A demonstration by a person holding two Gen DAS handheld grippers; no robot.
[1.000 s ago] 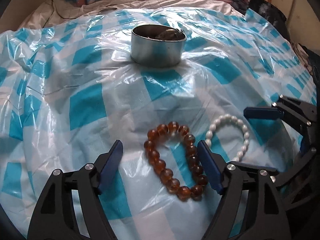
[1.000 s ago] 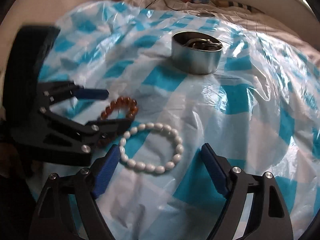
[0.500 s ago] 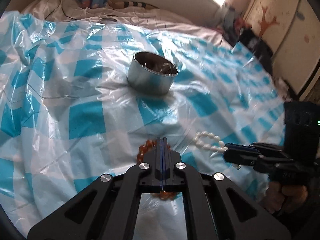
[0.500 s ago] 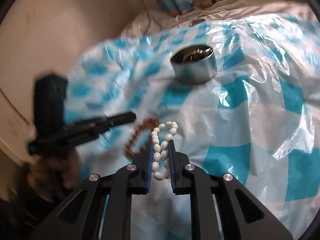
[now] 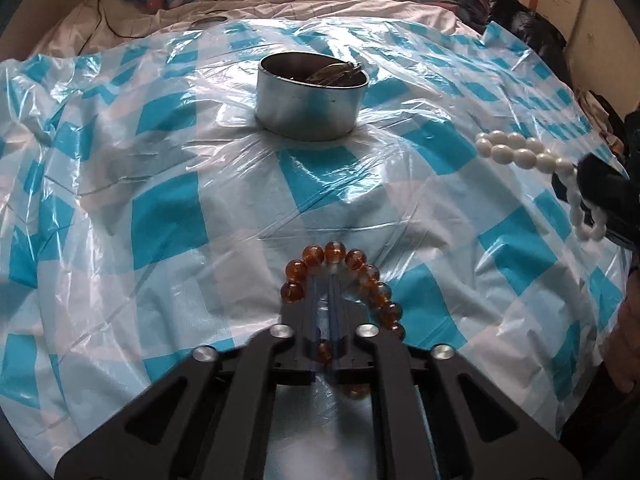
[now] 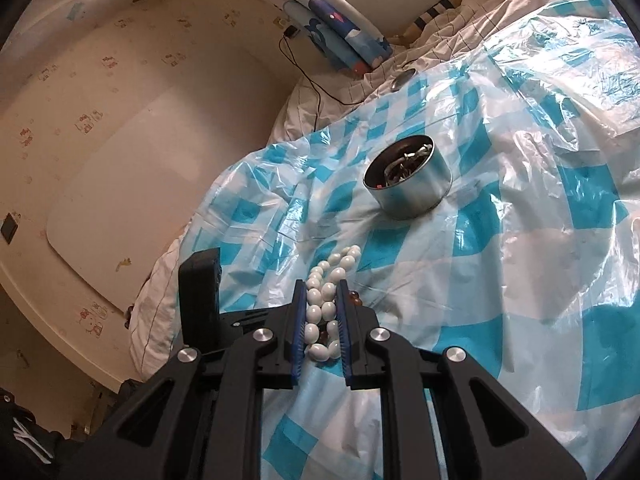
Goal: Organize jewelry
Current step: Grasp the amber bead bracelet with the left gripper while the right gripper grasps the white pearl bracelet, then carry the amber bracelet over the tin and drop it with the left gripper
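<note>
My left gripper [image 5: 324,284] is shut on an amber bead bracelet [image 5: 336,252], whose loop fans out past the fingertips low over the blue-and-white checked plastic sheet [image 5: 168,220]. My right gripper [image 6: 322,286] is shut on a white bead bracelet [image 6: 320,312], bunched between its blue pads and lifted off the sheet. In the left wrist view the white bracelet [image 5: 516,152] dangles at the right from the right gripper [image 5: 592,196]. A round metal tin [image 5: 312,96] with metal jewelry inside stands further back on the sheet; the right wrist view shows this tin [image 6: 408,180] ahead and to the right.
The sheet covers a bed with white bedding [image 5: 280,4]. A blue patterned pillow [image 6: 340,32] and a black cable [image 6: 312,80] lie by the cream wall. Dark clothes [image 5: 524,24] are piled at the far right. A hand [image 5: 628,344] shows at the right edge.
Both grippers went from open to shut, the left on the amber bracelet, the right on the white one. The right gripper has risen with its bracelet and rolled; the left stayed low.
</note>
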